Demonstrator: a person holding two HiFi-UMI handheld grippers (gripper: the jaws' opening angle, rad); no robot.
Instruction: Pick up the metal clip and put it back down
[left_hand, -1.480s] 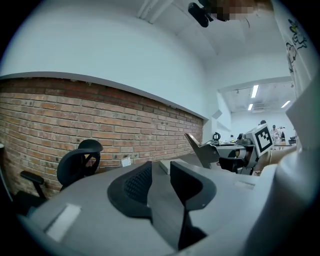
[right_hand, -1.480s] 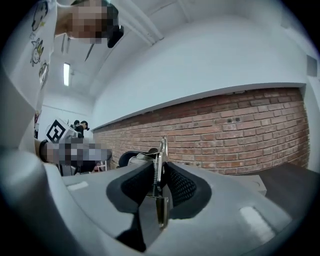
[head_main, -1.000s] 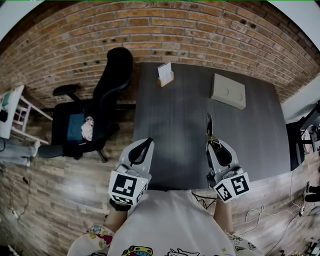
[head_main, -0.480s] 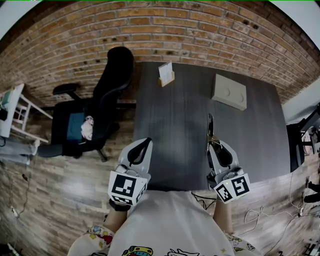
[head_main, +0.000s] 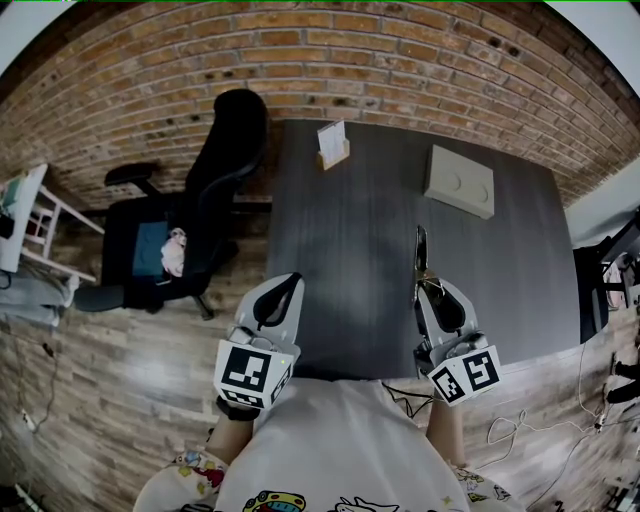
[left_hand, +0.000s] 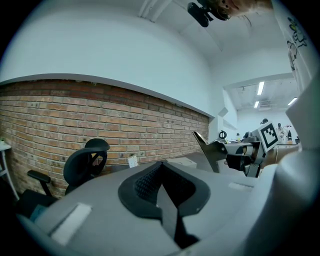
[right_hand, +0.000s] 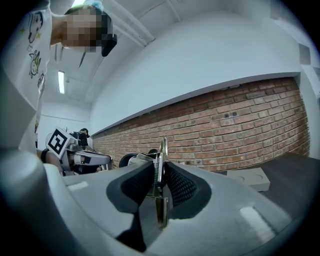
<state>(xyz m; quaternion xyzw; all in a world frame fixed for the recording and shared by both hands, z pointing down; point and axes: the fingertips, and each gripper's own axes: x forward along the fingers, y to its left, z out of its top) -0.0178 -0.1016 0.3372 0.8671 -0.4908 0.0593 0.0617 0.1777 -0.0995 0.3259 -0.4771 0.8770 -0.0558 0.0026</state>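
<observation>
Your right gripper (right_hand: 160, 176) has its jaws clamped on the metal clip (right_hand: 162, 149), which stands edge-on between the pads and projects past the tips, apparently clear of the dark table (head_main: 350, 230) beneath it. Your left gripper (left_hand: 161, 174) has its jaws together on nothing and takes no part. Assessment: the pick-up is done and the put-down is outstanding. The next move calls for lowering the clip onto the tabletop before you part the jaws.

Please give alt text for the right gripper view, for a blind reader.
The right claw is shut on a thin metal clip. Behind it: a brick wall and a beige box on a dark table.
</observation>
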